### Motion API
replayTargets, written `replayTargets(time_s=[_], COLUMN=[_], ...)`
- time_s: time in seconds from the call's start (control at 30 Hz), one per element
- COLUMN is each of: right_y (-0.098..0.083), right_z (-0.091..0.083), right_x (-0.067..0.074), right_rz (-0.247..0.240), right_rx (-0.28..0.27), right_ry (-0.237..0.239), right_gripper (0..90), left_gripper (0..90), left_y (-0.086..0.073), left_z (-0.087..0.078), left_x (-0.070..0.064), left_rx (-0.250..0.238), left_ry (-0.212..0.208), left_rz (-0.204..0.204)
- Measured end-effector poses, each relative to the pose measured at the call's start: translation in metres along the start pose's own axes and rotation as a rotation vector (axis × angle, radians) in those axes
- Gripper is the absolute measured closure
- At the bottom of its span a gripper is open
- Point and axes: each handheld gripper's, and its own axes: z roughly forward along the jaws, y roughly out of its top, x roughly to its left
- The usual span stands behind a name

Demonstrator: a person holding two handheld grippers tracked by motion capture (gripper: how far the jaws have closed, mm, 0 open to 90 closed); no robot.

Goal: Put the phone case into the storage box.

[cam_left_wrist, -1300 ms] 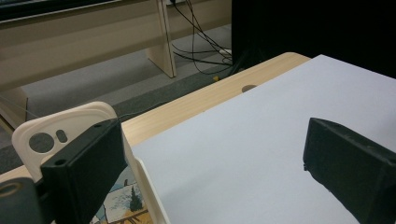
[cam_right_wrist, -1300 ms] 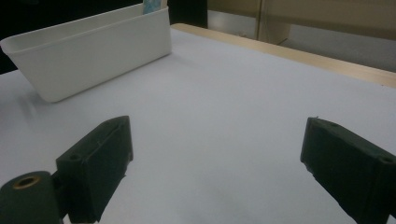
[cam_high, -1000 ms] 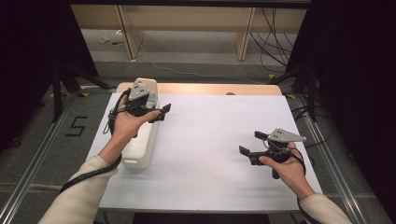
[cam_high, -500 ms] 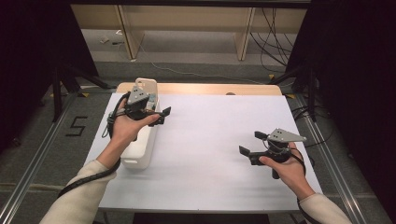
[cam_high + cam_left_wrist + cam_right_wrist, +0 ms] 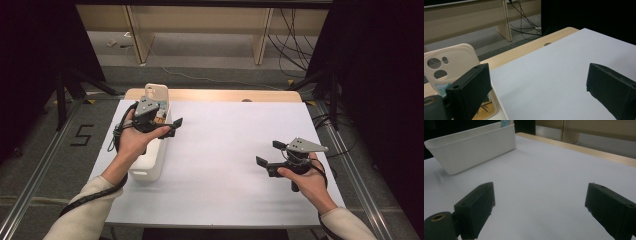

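Observation:
A cream phone case with camera cut-outs stands upright at the far end of a long white bin on the table's left side. In the left gripper view the phone case rises just behind the left jaw. My left gripper hovers over the bin's far half, open, nothing between its jaws. My right gripper is held low over the white table sheet at the right, open and empty, and faces the bin.
A printed, colourful item lies inside the bin below the left jaw. A wooden table edge runs along the far side. Beyond it are floor, cables and bench legs. Metal rails flank the table.
My left gripper has drifted slightly over the bin and stays open. The right gripper has held still.

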Motion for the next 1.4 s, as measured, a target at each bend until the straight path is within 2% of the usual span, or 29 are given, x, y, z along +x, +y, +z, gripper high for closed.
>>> replayTargets(time_s=[0.7, 1.17, 1.4], right_y=[0.000, 0.000, 0.000], right_z=[0.000, 0.000, 0.001], right_x=[0.000, 0.001, 0.001], right_rz=[-0.001, 0.000, 0.001], right_rx=[-0.002, -0.005, -0.003], right_ry=[0.001, 0.004, 0.004], right_gripper=[10.0, 10.0, 10.0], left_gripper=[5.3, 5.5, 5.5], left_y=[-0.015, -0.025, -0.029], left_z=[-0.013, -0.020, -0.026], left_x=[-0.011, -0.019, -0.022], left_rx=[-0.016, -0.021, -0.043], left_ry=[-0.040, -0.070, -0.091], left_rz=[0.002, 0.028, 0.044])
